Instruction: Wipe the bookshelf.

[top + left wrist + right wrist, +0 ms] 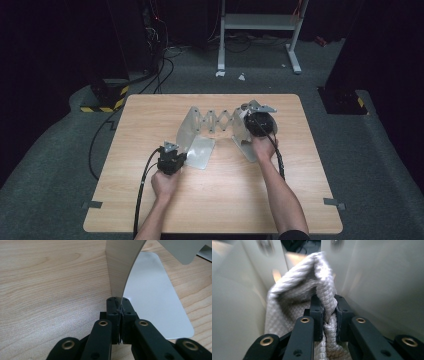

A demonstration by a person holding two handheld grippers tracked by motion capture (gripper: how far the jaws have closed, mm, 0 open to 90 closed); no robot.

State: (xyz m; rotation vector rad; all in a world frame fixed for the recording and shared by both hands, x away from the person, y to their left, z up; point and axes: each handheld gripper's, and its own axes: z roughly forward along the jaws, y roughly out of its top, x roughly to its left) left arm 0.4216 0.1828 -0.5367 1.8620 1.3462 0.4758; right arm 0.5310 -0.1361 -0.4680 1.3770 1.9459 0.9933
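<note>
A grey metal rack stands mid-table in the high view: two upright plates joined by a scissor link (215, 120). My left gripper (181, 159) is shut on the thin edge of the left plate (187, 131). In the left gripper view the pads (113, 306) pinch that plate's upright edge (120, 270), with its flat foot (155, 297) lying on the wood beside it. My right gripper (250, 120) is at the right plate (242, 136). In the right gripper view it (329, 302) is shut on a fold of grey quilted cloth (299, 295), with pale plate walls (387, 285) close on both sides.
The wooden table (150, 110) has bare surface in front of and around the rack. Behind it on the grey carpet stand a white metal frame (257, 22) and a black-and-yellow striped base (105, 100). A cable (97, 145) lies on the floor at the left.
</note>
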